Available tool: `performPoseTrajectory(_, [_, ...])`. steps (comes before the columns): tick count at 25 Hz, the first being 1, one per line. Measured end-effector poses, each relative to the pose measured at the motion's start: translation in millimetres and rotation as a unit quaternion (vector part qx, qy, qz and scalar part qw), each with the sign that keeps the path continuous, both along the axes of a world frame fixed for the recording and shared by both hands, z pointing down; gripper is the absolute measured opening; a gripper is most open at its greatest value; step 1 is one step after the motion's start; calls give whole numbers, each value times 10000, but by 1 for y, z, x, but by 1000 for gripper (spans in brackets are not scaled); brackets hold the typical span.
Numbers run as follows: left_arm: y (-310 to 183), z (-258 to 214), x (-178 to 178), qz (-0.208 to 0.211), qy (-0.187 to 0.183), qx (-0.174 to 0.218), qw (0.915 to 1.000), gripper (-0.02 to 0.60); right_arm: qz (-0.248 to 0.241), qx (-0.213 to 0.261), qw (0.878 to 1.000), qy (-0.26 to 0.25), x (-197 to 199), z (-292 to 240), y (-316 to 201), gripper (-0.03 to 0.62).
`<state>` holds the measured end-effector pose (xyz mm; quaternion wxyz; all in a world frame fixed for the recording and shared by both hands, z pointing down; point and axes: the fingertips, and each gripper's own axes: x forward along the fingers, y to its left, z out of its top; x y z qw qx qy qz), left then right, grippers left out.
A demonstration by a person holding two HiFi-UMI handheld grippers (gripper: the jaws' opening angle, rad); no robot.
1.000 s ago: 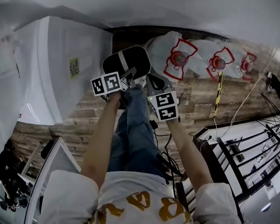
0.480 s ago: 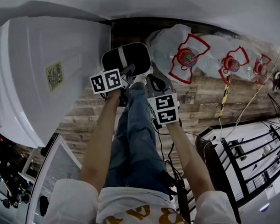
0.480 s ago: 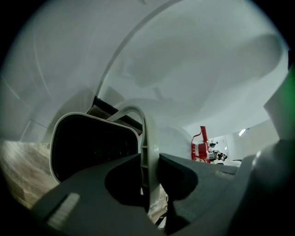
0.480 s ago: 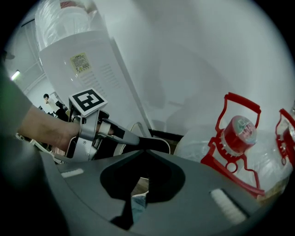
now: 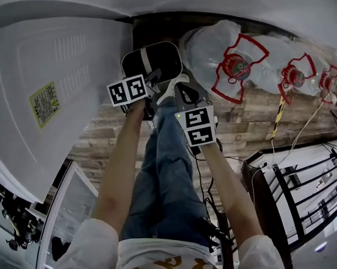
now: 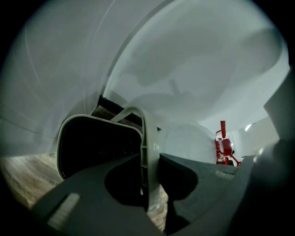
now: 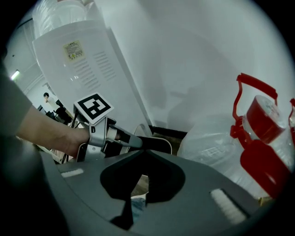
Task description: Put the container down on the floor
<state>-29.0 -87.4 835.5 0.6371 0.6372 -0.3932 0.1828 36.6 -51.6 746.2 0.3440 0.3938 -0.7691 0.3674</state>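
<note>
The container [image 5: 152, 60] is a black bin with a pale rim and a pale strap handle [image 6: 147, 147]. It is held out ahead of the person's legs, over the wooden floor [image 5: 240, 125] near the wall. My left gripper [image 6: 148, 168] is shut on that handle, with the bin's dark mouth [image 6: 99, 138] just beyond the jaws. In the head view the left gripper [image 5: 154, 80] sits at the bin's near edge. My right gripper [image 7: 139, 154] is shut with nothing in it, just right of the bin [image 7: 156, 144]; the head view shows this gripper [image 5: 179, 90] beside the left one.
A tall white appliance [image 5: 48, 99] stands close on the left. Large clear water jugs with red handles [image 5: 232, 56] lie to the right of the bin. A black metal rack [image 5: 299, 185] and cables run along the right. A yellow-black striped strip [image 5: 278, 116] crosses the floor.
Both grippers and the bin have shifted slightly forward, toward the wall. The white appliance fills more of the left side. The left gripper's hold on the handle is unchanged.
</note>
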Motion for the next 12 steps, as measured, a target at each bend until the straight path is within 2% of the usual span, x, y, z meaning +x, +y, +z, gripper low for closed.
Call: performPoseTrajectory(12, [-7,40,1,346,-225,29,9991,61,34,-272,9996,101,-2,31,4,27])
